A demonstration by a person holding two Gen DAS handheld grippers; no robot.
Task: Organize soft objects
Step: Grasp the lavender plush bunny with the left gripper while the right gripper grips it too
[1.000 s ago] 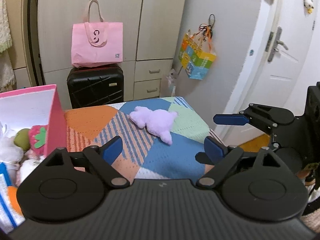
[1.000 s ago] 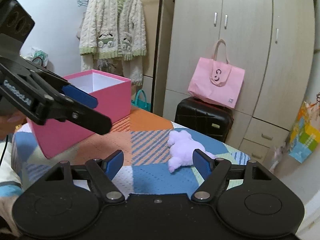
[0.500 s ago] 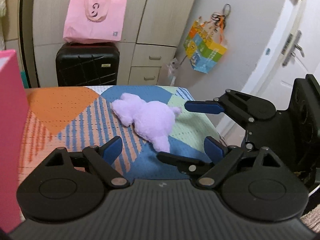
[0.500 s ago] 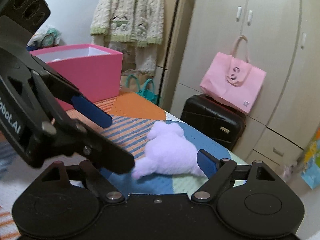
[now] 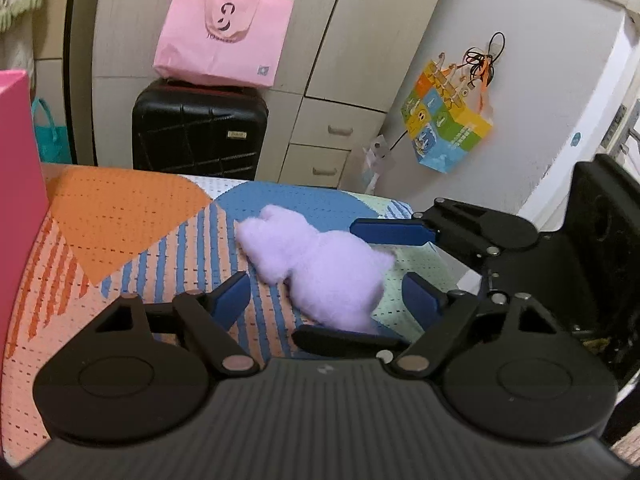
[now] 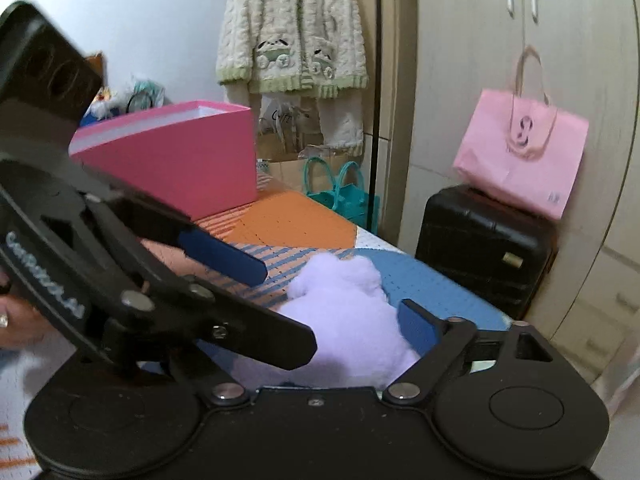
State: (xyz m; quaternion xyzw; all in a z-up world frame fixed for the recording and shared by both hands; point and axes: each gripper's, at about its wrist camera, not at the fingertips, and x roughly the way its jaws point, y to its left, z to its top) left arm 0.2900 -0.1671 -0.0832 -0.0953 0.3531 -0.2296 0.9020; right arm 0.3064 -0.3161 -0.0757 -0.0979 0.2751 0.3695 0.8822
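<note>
1. The purple plush toy [image 5: 324, 272] lies on the patterned bedspread [image 5: 120, 216].
2. The left gripper [image 5: 326, 300], jaws just narrowing, stands released around it.
3. The right gripper [image 5: 360, 284], just widening, stands released; one finger is hidden behind the left gripper.
4. The pink box [image 6: 176, 160] is cut off.

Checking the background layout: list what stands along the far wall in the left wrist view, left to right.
Teal bag → black suitcase with the pink tote bag on top → drawers → colourful gift bag.
</note>
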